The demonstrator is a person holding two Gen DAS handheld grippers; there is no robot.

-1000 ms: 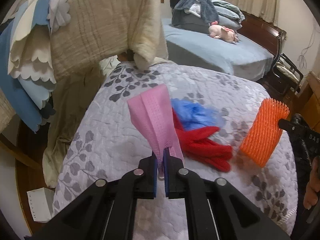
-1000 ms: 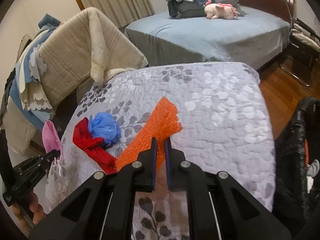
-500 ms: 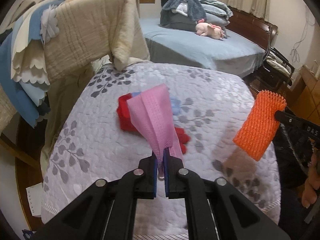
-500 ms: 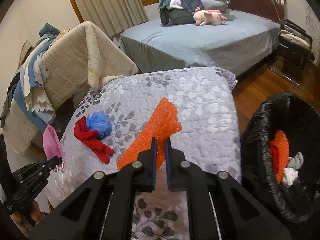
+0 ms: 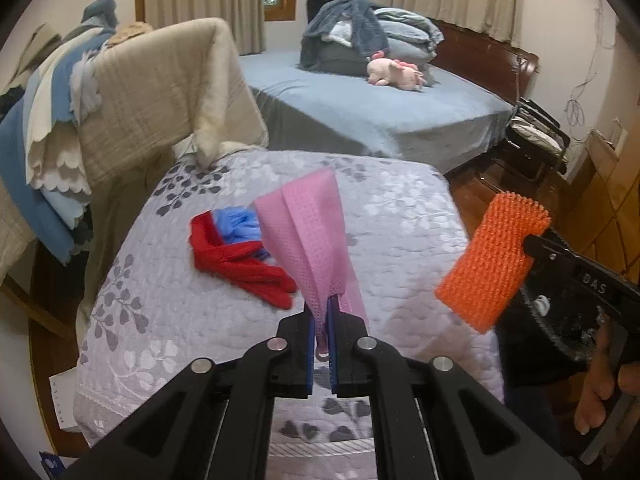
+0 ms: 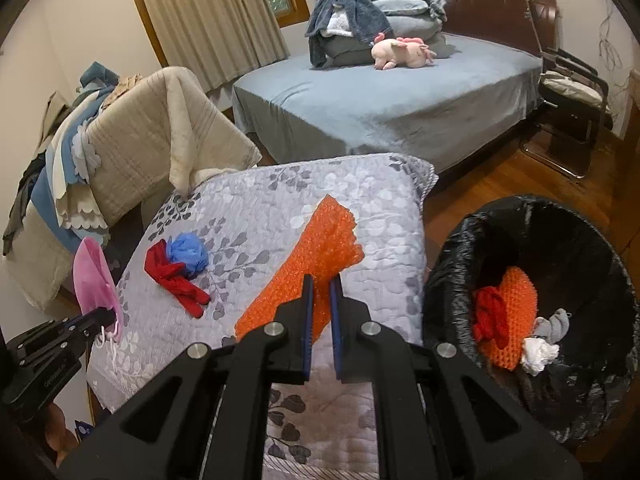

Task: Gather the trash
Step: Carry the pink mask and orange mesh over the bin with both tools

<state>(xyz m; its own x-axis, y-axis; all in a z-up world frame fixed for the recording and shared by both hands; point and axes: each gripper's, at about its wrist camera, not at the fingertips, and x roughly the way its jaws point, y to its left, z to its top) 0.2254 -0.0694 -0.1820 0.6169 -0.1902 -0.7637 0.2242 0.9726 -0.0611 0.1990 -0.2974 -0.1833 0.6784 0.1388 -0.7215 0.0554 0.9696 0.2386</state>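
My left gripper (image 5: 320, 312) is shut on a pink face mask (image 5: 308, 236) and holds it up above the quilted table (image 5: 160, 320). My right gripper (image 6: 320, 284) is shut on an orange bubble-wrap sheet (image 6: 316, 264), also seen at the right of the left wrist view (image 5: 488, 268). A red glove (image 6: 176, 280) and a blue crumpled bag (image 6: 188, 254) lie together on the table's left part. A black-lined trash bin (image 6: 532, 312) stands on the floor right of the table, holding orange, red, grey and white scraps.
A chair draped with beige and blue blankets (image 6: 132, 152) stands behind the table at left. A bed (image 6: 400, 108) with folded bedding and a pink plush lies beyond. A metal chair (image 6: 572, 112) stands at far right on the wooden floor.
Both grippers have pulled back and risen from the table with their items. The trash bin has come fully into the right wrist view.
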